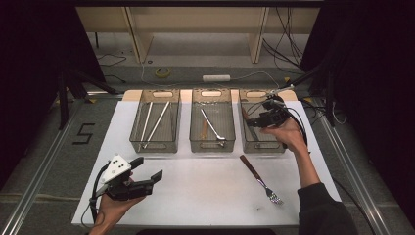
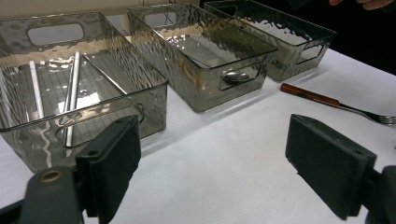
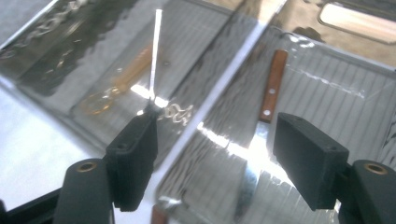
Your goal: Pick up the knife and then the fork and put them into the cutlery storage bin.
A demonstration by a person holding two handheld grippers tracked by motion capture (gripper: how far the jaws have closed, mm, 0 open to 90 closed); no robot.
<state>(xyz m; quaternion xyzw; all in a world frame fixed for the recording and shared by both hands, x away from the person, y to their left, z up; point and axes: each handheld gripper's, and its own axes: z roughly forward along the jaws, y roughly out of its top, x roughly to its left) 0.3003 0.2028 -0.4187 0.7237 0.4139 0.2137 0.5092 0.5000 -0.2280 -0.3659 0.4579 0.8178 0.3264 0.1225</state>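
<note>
The knife (image 3: 270, 91) with the wooden handle lies flat on the floor of the right bin (image 1: 280, 146), its blade toward the near end of the bin, and nothing is touching it. Directly above it hangs the right tool (image 3: 215, 156), held by the person's right hand (image 1: 288, 133) over the bin; its two black jaws are spread wide with only air between them, and the knife is seen through the gap. The middle bin (image 1: 212, 145), just beside, holds a metal spoon (image 1: 213, 126) and a thin amber-coloured utensil (image 3: 120, 83) which I cannot identify exactly. The left bin (image 1: 154, 147) holds two long pale sticks (image 1: 156, 123), lying side by side at a small angle. On the white tabletop (image 1: 195, 191), in front of the right bin and apart from it, lies a fork (image 1: 261, 179) with a brown handle, tines toward the person. The left tool (image 1: 147, 171) is held by the left hand (image 1: 115, 205) low over the near left part of the tabletop, well apart from the bins; its jaws are also spread and empty.
</note>
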